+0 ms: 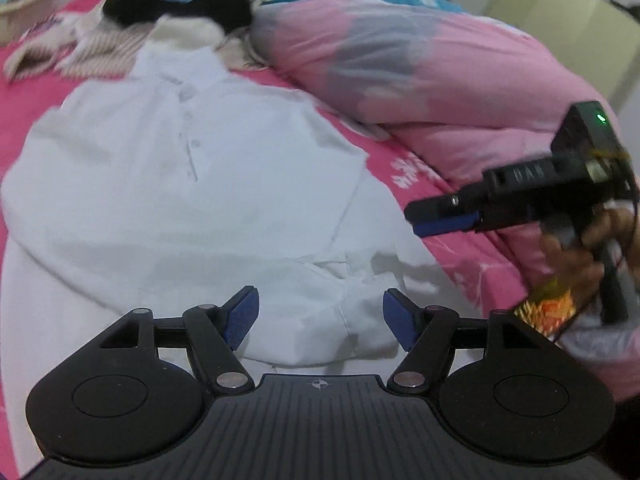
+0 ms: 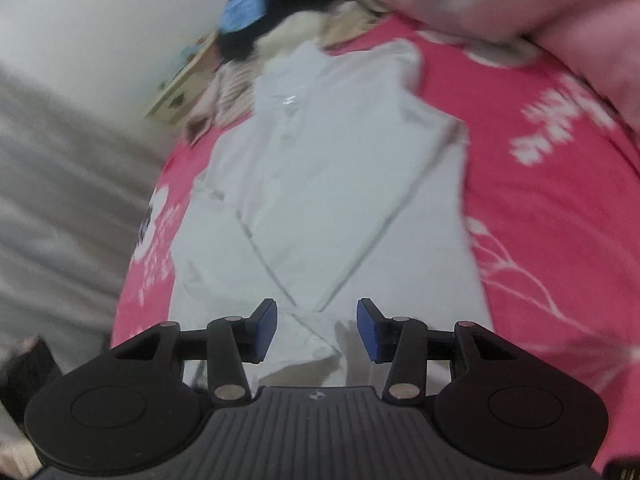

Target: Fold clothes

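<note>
Both grippers, left (image 1: 320,322) and right (image 2: 316,330), were spread, empty | shirt (image 1: 192,184) sleeves crossed inward | my final fold remained

Soft indoor light, motion blur, fisheye-warped edges.

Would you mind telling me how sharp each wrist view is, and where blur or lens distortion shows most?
Left wrist view: the left gripper is crisp, the white shirt fairly soft, the right gripper and the clothes pile smeared; the fisheye bows the bed's edge. Right wrist view: blurrier overall, the pink sheet print streaked, only the right gripper sharp; corners are vignetted.
</note>
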